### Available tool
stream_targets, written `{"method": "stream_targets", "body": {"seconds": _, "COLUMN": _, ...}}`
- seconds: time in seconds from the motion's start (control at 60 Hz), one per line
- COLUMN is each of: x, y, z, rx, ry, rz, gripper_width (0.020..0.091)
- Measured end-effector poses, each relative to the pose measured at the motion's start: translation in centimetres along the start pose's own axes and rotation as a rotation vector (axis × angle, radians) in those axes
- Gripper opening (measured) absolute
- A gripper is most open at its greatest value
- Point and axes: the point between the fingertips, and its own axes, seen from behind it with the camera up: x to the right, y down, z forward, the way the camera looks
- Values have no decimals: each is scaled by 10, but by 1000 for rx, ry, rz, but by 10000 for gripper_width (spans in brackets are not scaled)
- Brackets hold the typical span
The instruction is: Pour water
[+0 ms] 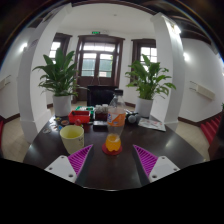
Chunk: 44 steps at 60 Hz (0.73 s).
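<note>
Clear upright bottle (115, 112), orange liquid low inside, yellow-green cup (73, 138) nearby

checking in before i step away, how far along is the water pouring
Nothing looks done yet. The gripper is open and holds nothing; its fingers sit apart, with a clear bottle of orange liquid standing on the round dark table just ahead, between them. A yellow-green cup stands beside the bottle, its contents not visible. Left: grasp the bottle, tip it over the cup.
</note>
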Motion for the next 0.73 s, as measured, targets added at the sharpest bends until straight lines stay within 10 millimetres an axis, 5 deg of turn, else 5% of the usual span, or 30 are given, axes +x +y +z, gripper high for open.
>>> {"method": "stream_targets", "body": {"seconds": 0.183, "x": 19, "y": -30, "z": -48, "rx": 61, "ry": 17, "rz": 55, "gripper_width": 772}}
{"method": "stream_targets", "body": {"seconds": 0.35, "x": 17, "y": -49, "z": -69, "rx": 107, "ry": -3, "rz": 58, "gripper_width": 766}}
{"method": "stream_targets", "body": {"seconds": 0.733, "x": 27, "y": -46, "z": -79, "rx": 82, "ry": 28, "rz": 65, "gripper_width": 764}}
